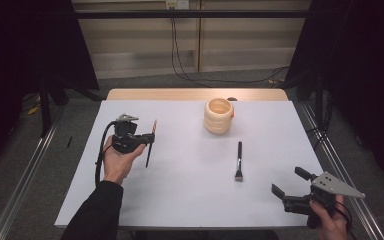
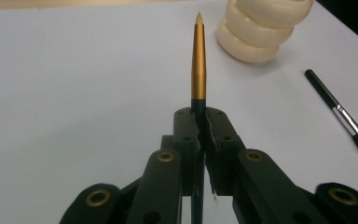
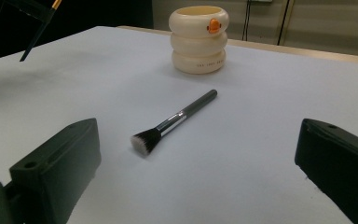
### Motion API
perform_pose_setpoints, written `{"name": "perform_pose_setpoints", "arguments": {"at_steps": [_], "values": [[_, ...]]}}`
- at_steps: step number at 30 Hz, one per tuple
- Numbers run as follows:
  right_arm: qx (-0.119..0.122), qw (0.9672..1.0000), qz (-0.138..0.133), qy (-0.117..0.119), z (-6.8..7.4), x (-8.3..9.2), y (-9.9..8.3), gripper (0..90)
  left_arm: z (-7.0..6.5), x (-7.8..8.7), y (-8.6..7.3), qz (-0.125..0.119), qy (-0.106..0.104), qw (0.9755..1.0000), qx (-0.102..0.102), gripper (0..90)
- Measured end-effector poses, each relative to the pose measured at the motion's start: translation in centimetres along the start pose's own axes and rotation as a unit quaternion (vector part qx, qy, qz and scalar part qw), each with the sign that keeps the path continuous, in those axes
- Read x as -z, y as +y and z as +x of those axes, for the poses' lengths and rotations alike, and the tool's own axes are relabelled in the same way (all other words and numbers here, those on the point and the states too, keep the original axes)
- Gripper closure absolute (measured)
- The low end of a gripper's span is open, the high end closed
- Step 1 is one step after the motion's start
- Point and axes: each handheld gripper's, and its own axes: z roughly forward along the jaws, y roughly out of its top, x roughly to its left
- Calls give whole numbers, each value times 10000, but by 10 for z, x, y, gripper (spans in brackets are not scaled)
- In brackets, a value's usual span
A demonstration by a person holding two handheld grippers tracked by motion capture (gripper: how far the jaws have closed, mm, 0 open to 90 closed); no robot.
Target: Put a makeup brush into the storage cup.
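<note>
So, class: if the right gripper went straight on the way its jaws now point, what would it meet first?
Probably the makeup brush, bristle end first: it lies on the table between the right gripper's open jaws. The cream holder stands farther along, though depth is unclear.

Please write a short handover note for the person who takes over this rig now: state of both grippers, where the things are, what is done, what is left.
Left gripper: shut on the thin gold-and-black pointed brush, held above the white table.
Right gripper: open, holding nothing, near the table's front right corner.
Flat-topped make-up brush with black handle and silver ferrule: lying on the table, ahead of the right gripper.
Cream ribbed ring-shaped holder: upright toward the far edge; inside looks empty.
Done: thin brush picked up.
Left, probably: put it in the holder, then the flat-topped one.
</note>
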Motion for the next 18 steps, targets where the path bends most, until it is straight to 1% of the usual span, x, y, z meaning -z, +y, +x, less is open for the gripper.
{"name": "perform_pose_setpoints", "arguments": {"at_steps": [1, 2, 3, 4, 5, 6, 7, 8, 9, 12, 13, 14, 15, 18], "values": [[0, 10000, 0, 0, 0, 0, 0, 0, 0, 0, 0, 0, 0, 10000, 0, 840], [2, 10000, 2, 18, 0, 0, 0, 0, -2, 2, -1, -161, -15, 9999, -39, 840], [2, 10000, 2, 18, 0, 0, 0, 0, -2, 2, -1, -161, -15, 9999, -39, 840], [9, 10000, -3, 13, 0, 0, 0, 0, -4, 4, -2, -297, -48, 9995, -114, 840], [9, 10000, -3, 13, 0, 0, 0, 0, -4, 4, -2, -297, -48, 9995, -114, 840], [9, 10000, 0, 24, -1, 0, 0, 0, -4, 5, -2, -368, -111, 9992, -119, 839], [9, 10000, 0, 24, -1, 0, 0, 0, -4, 6, -3, -409, -130, 9989, -187, 839], [6, 10000, -5, 28, -1, 0, 0, 0, -6, 7, -3, -442, -191, 9987, -160, 839], [5, 10000, -3, 29, -1, 0, 0, 0, -7, 8, -4, -500, -133, 9985, -202, 839], [19, 10000, -11, 20, -1, 0, 0, 0, -10, 10, -6, -632, -195, 9976, -224, 839], [19, 10000, -11, 20, -1, 0, 0, 0, -10, 10, -6, -632, -195, 9976, -224, 839], [-1, 10000, 0, 32, 0, 0, 0, 0, -13, 14, -8, -756, -233, 9966, -238, 839], [-13, 10000, -11, 21, -1, 1, 0, 0, -13, 15, -8, -789, -231, 9963, -266, 839], [-24, 10000, -14, 19, -1, 1, 0, 0, -15, 21, -11, -1011, -329, 9940, -259, 839]]}}
